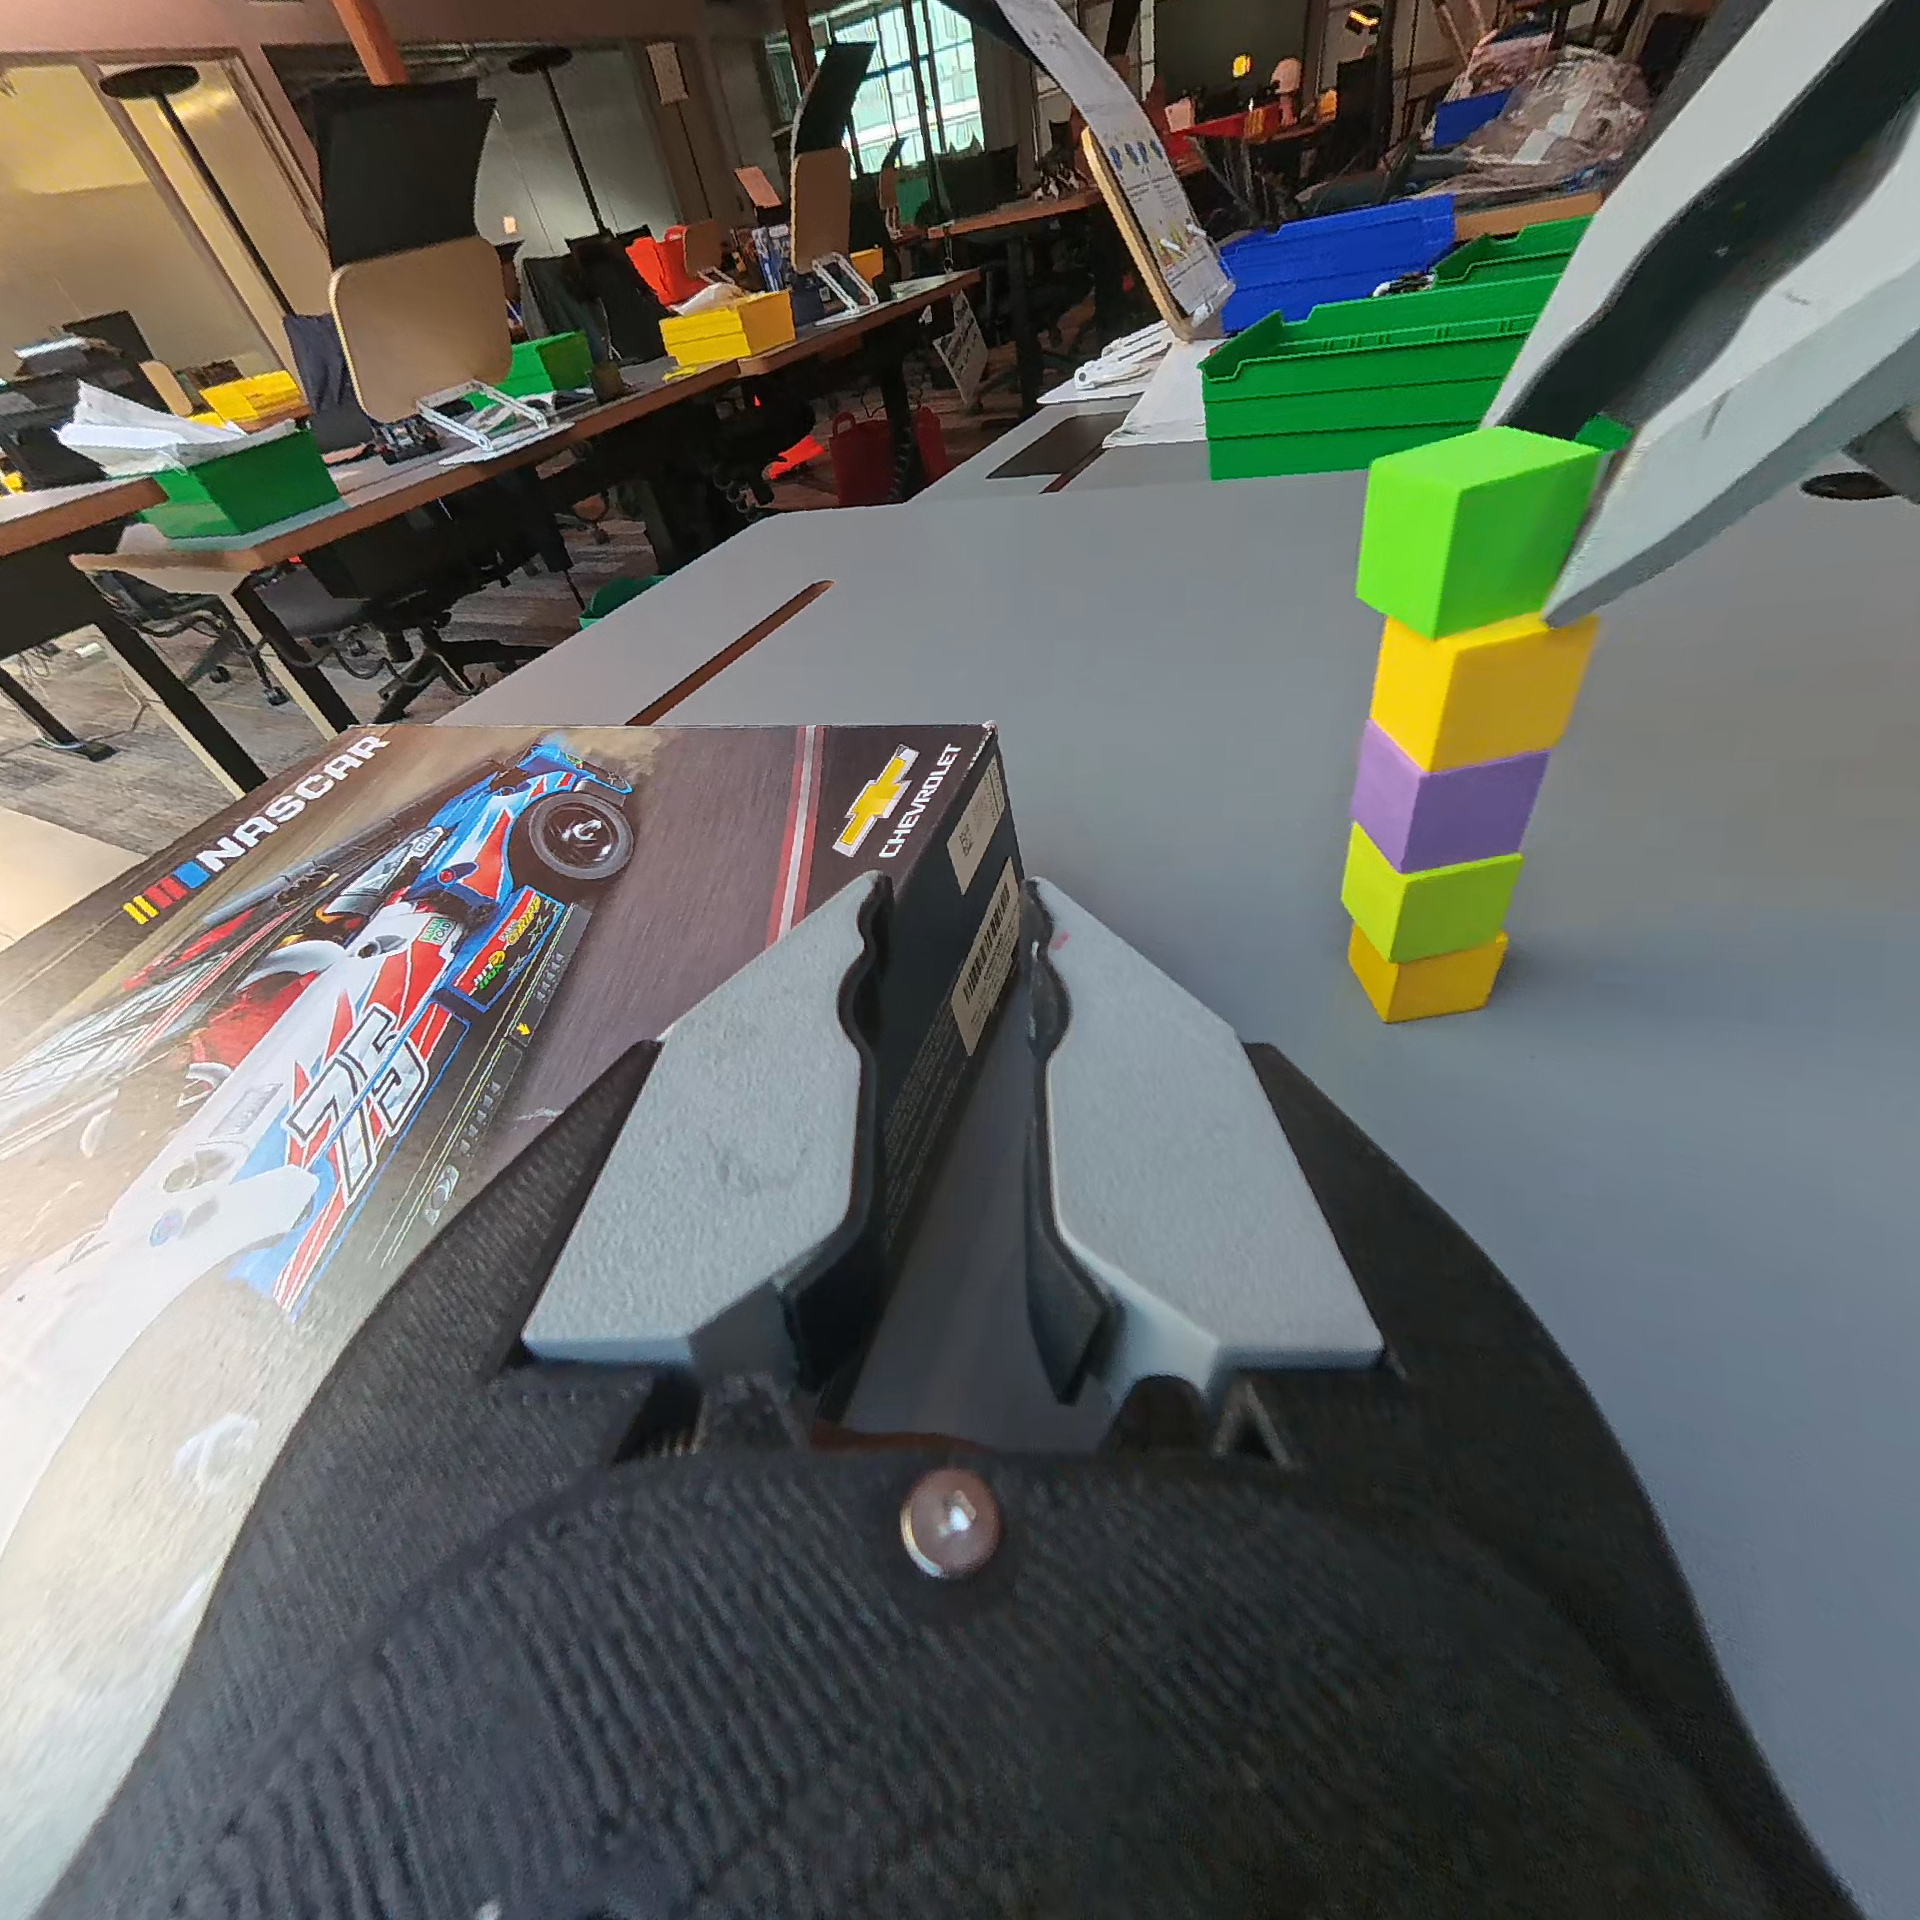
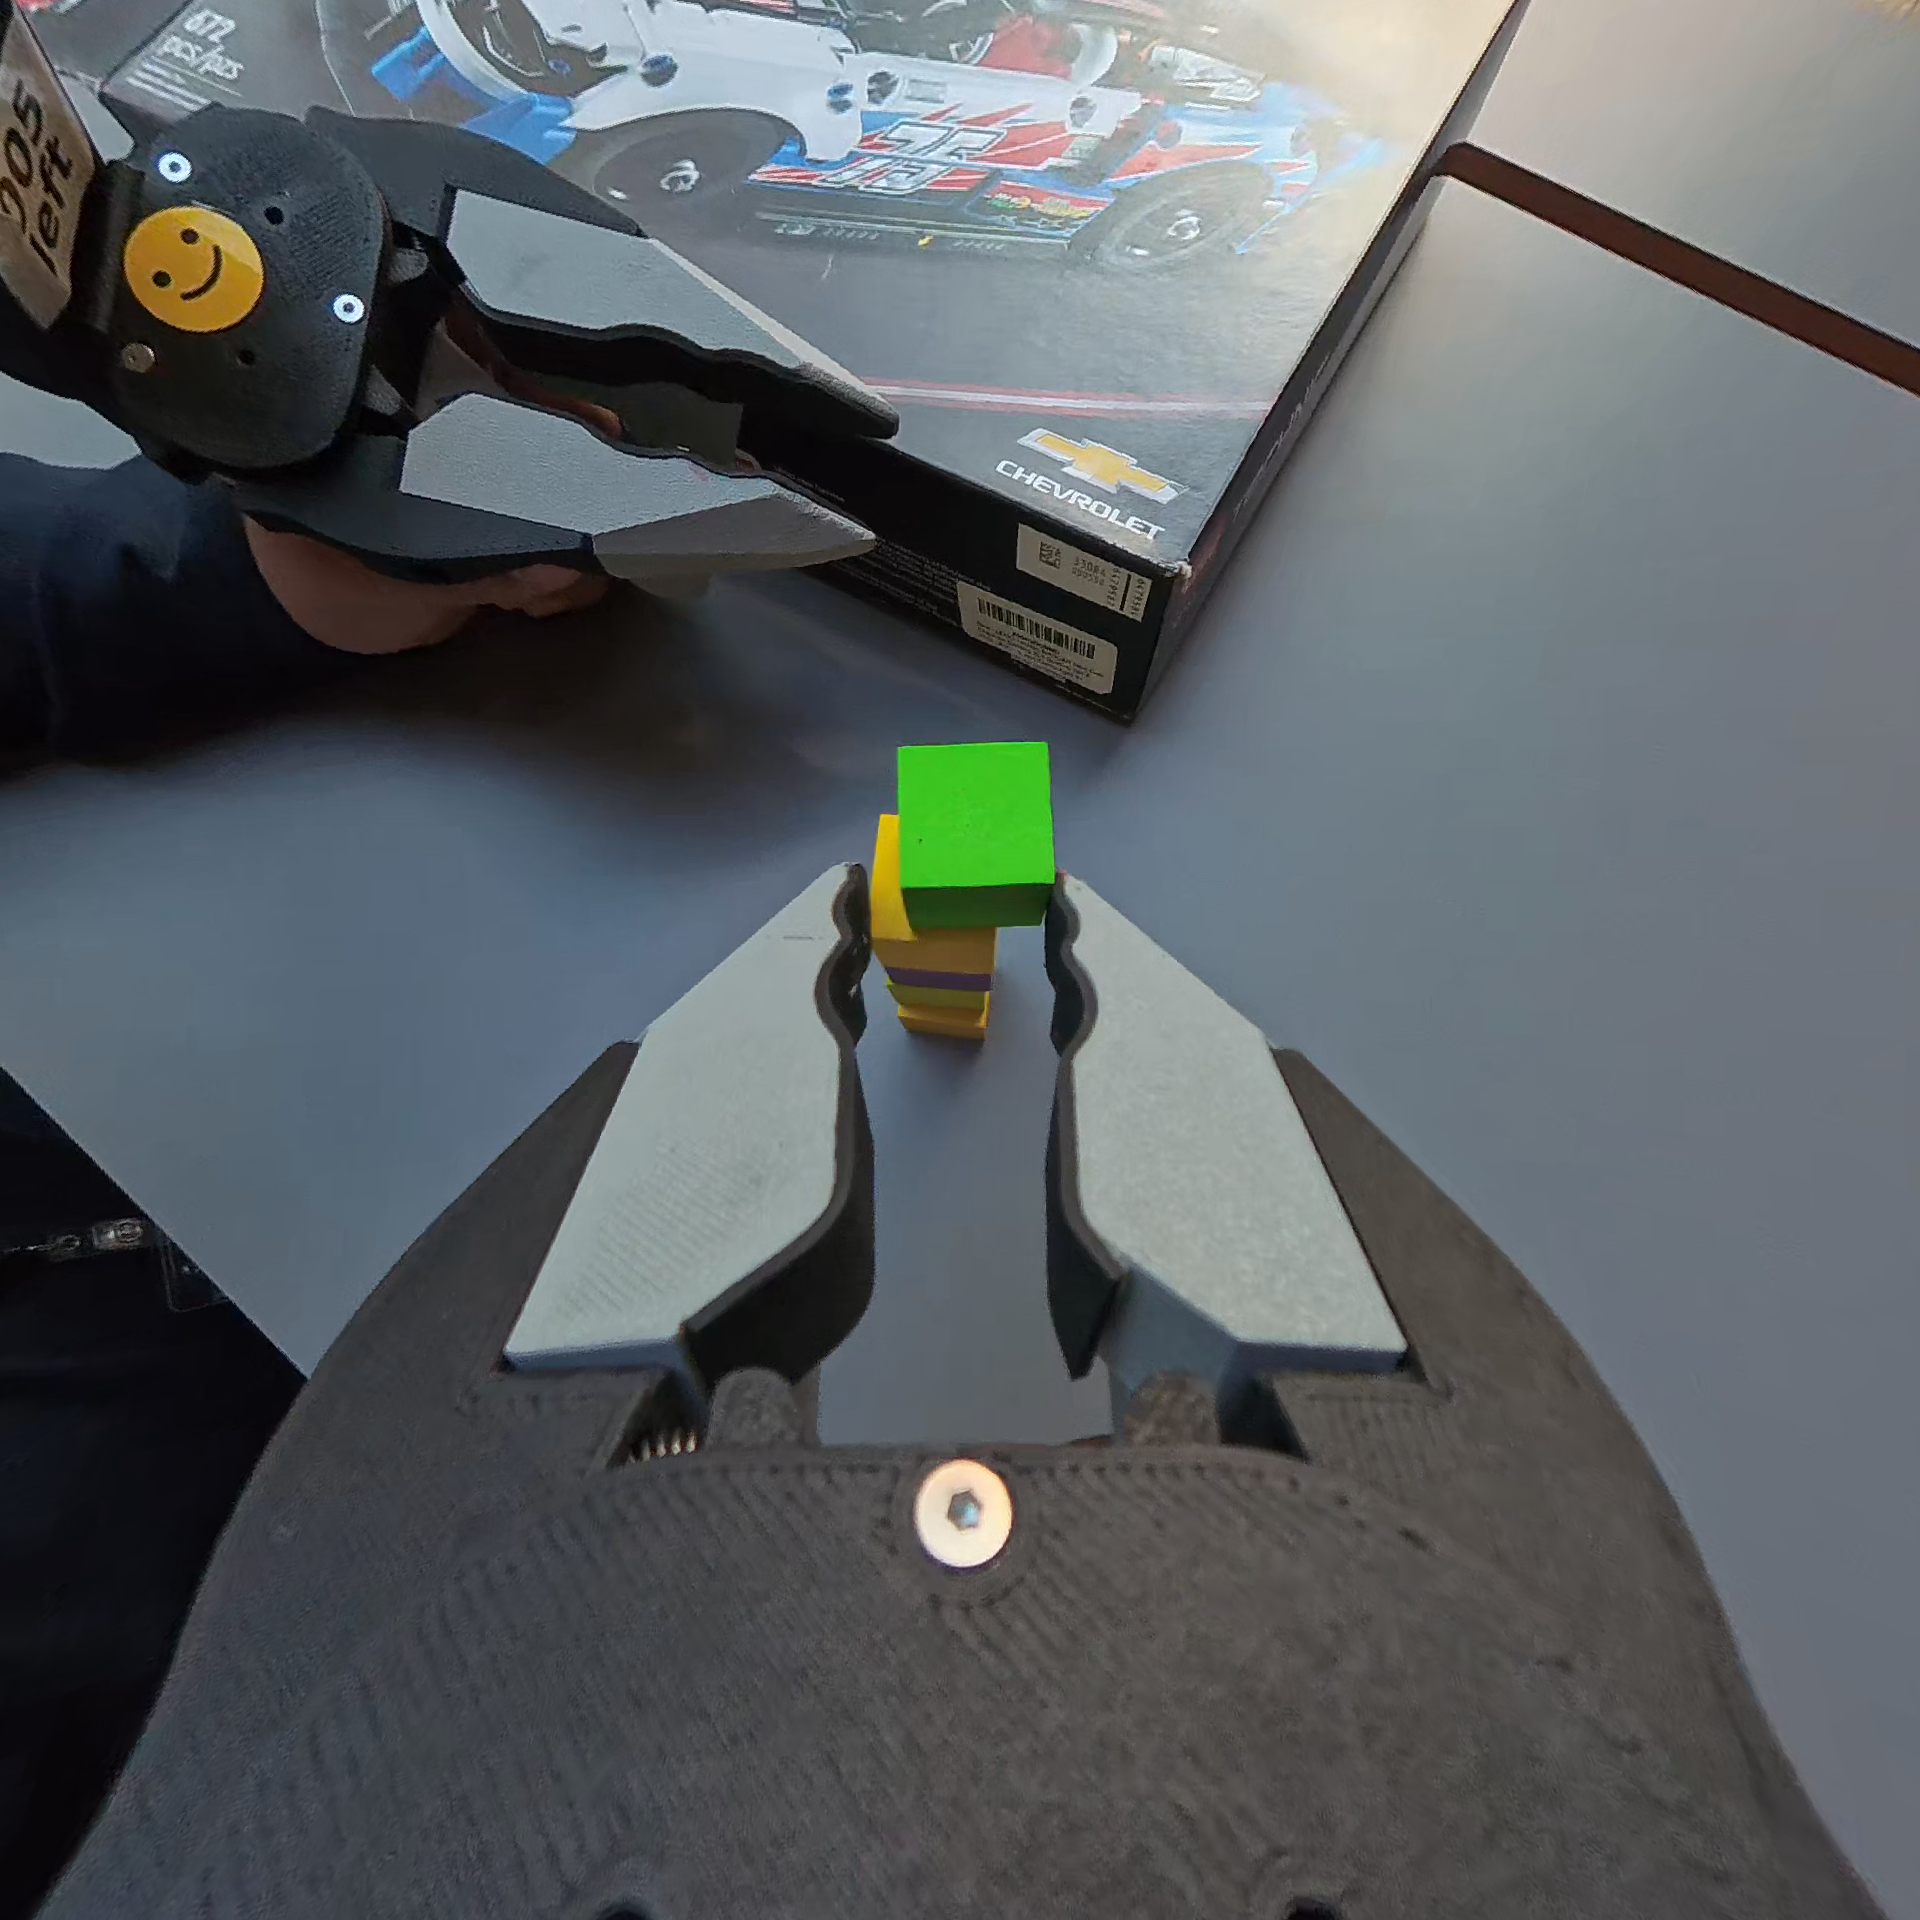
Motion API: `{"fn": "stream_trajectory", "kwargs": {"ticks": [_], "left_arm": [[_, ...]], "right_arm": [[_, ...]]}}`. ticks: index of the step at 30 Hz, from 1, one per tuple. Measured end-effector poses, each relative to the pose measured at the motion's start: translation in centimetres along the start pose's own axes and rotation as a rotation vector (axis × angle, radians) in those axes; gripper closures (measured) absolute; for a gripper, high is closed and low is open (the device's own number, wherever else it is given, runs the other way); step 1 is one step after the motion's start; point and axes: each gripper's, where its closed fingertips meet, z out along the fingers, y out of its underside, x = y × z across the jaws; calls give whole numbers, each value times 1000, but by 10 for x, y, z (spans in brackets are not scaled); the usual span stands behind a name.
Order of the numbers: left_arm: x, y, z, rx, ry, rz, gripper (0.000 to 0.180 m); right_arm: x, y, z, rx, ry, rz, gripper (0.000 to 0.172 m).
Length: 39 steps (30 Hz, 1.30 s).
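5 blocks [image 1: 1449, 790] stacked crooked, right jaws parted around the top green block [image 2: 975, 821], left jaws clamping the box [image 1: 940, 935]: any nudge could topple them.

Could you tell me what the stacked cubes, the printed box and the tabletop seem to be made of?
Stacked cubes: probably painted wood or dense foam; matte solid colours, crisp edges, no grain showing.
Printed box: cardboard with a slightly glossy print; folded edges, a scuffed corner.
Tabletop: looks like smooth matte grey laminate; even colour, soft reflections.
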Motion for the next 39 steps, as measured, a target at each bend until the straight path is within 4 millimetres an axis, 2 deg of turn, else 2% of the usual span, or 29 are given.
{"fn": "stream_trajectory", "kwargs": {"ticks": [7, 14, 18, 23, 31, 36, 39], "left_arm": [[0, 0, 0, -2, 2, -1, 158], [0, 0, 0, -4, 3, 0, 158], [0, 0, 0, -3, 3, -2, 158], [0, 1, 1, -5, 5, -4, 158], [0, 0, 0, -2, 2, 1, 158], [0, 0, 0, -1, 3, -2, 158], [0, 0, 0, -2, 3, -2, 158]], "right_arm": [[3, -5, -11, 84, -35, 59, 138], [4, -6, -6, 85, -48, 59, 134], [2, -7, -4, 86, -56, 58, 147], [-3, -8, -9, 83, -21, 30, 147], [-3, -2, -7, 77, -6, 52, 133], [3, 6, -24, 116, 69, 42, 133], [7, 20, -34, 139, 102, 53, 140]]}}
